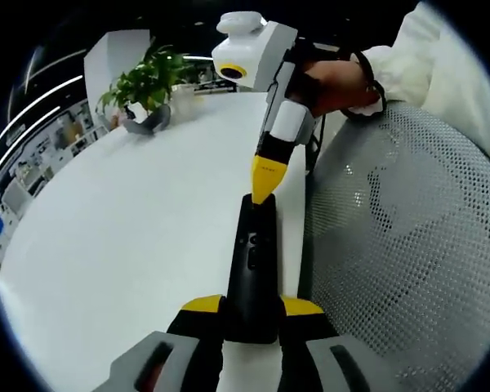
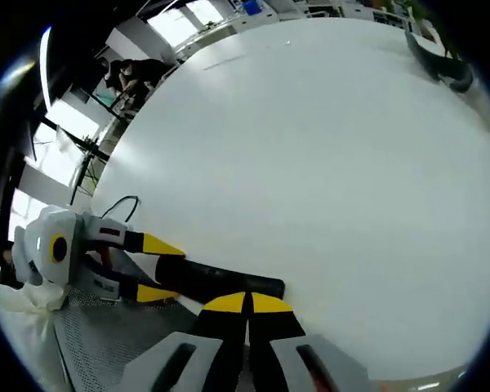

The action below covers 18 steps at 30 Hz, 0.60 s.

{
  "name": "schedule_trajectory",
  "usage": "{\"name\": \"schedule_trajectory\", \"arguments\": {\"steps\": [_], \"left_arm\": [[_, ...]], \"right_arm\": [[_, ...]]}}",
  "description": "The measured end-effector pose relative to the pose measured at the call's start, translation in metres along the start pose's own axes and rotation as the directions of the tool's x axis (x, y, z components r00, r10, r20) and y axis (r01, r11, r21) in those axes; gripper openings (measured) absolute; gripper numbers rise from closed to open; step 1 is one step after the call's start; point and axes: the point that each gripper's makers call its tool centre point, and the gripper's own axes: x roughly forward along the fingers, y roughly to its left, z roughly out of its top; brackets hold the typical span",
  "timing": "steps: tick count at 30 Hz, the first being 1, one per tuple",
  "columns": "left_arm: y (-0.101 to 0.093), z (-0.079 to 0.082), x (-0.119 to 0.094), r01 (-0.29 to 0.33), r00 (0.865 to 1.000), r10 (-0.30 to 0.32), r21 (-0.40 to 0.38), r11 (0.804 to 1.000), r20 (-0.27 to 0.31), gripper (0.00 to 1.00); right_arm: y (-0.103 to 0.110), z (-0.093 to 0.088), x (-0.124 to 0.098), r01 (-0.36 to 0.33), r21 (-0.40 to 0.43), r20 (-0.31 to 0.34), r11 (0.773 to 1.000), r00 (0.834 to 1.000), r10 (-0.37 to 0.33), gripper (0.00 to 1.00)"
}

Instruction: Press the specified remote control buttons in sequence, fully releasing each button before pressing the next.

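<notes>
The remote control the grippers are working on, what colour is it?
Black. The remote control shows best in the left gripper view, lying on the white table.

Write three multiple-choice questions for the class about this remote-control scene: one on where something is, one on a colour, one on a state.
1. Where does the slim black remote control lie?
A. On the white table, near its edge
B. On the mesh chair
C. Inside the plant pot

2. What colour are the tips of both grippers?
A. Red
B. Yellow
C. Blue

3. How does the left gripper stand?
A. Open, clear of everything
B. Shut on nothing
C. Shut on the remote's near end

Answers:
1 A: in the left gripper view the remote rests on the white table, beside the grey mesh chair.
2 B: the right gripper and the left both end in yellow.
3 C: the left jaws sit one on each side of the remote, against it, while the right gripper's closed tip meets its far end.
</notes>
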Motion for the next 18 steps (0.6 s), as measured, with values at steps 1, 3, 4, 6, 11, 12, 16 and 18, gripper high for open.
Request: {"name": "schedule_trajectory", "arguments": {"steps": [1, 3, 4, 6, 11, 12, 16, 18], "left_arm": [[0.0, 0.0, 0.0001, 0.0, 1.0, 0.0, -0.003, 1.0, 0.001, 0.25], [0.0001, 0.0001, 0.0003, 0.001, 1.0, -0.001, -0.004, 1.0, 0.001, 0.25], [0.0, 0.0001, 0.0003, 0.001, 1.0, -0.001, -0.005, 1.0, 0.001, 0.25], [-0.0002, 0.0005, 0.0005, 0.001, 1.0, -0.001, -0.004, 1.0, 0.003, 0.25], [0.0004, 0.0006, 0.0009, 0.003, 1.0, -0.003, -0.005, 1.0, 0.009, 0.25], [0.0004, 0.0007, 0.001, 0.003, 1.0, -0.003, -0.005, 1.0, 0.01, 0.25], [0.0005, 0.0008, 0.0014, 0.003, 1.0, -0.003, -0.006, 1.0, 0.015, 0.25], [0.0004, 0.0014, 0.002, 0.003, 1.0, -0.003, -0.004, 1.0, 0.025, 0.25]], "right_arm": [[0.0, -0.0001, 0.0, -0.002, 0.005, 0.002, 1.0, 1.0, 0.002, 0.0], [-0.0007, -0.0005, 0.0, -0.006, 0.013, 0.002, 1.0, 1.0, 0.006, 0.0], [-0.0012, -0.0007, 0.0004, -0.008, 0.014, 0.002, 1.0, 1.0, 0.007, 0.0], [-0.0021, -0.0007, 0.0007, -0.008, 0.014, 0.003, 1.0, 1.0, 0.008, 0.0], [-0.0013, -0.0005, 0.0006, -0.007, 0.007, 0.01, 1.0, 1.0, 0.007, 0.0], [-0.0015, -0.0004, 0.0006, -0.008, 0.008, 0.009, 1.0, 1.0, 0.008, 0.0], [-0.0019, -0.0005, 0.0, -0.016, 0.036, 0.008, 0.999, 1.0, 0.016, 0.0], [-0.0037, 0.0001, 0.0002, -0.021, 0.056, 0.008, 0.998, 1.0, 0.02, 0.0]]}}
